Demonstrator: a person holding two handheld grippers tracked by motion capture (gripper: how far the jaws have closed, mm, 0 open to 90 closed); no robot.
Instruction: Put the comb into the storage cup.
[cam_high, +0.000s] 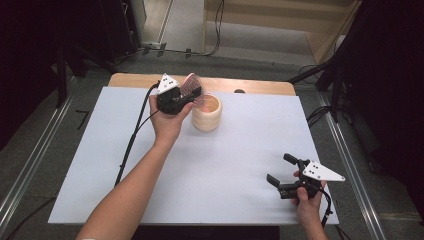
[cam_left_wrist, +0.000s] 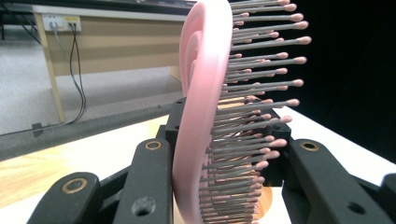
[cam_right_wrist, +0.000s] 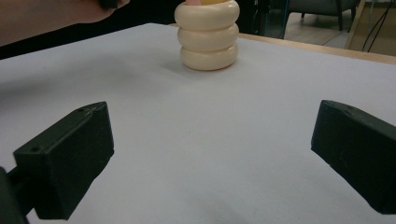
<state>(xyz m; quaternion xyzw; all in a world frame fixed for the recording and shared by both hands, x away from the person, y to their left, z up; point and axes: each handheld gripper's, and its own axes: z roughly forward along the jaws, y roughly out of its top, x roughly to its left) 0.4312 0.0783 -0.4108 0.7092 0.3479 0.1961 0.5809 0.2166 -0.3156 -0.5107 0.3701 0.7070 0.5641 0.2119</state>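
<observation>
Left gripper pinches a pink brush over the cup, jaws pressed on its sides. Right gripper spread wide, empty, above the table.

A lab or recording room: black stands, floor cables, white-covered table, wall sockets.

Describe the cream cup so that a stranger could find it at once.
Start from the white table and look to its far side, near the wooden edge. The cup stands there, just right of the left gripper, which holds a pink hairbrush. Its wall looks like three stacked rings.
</observation>
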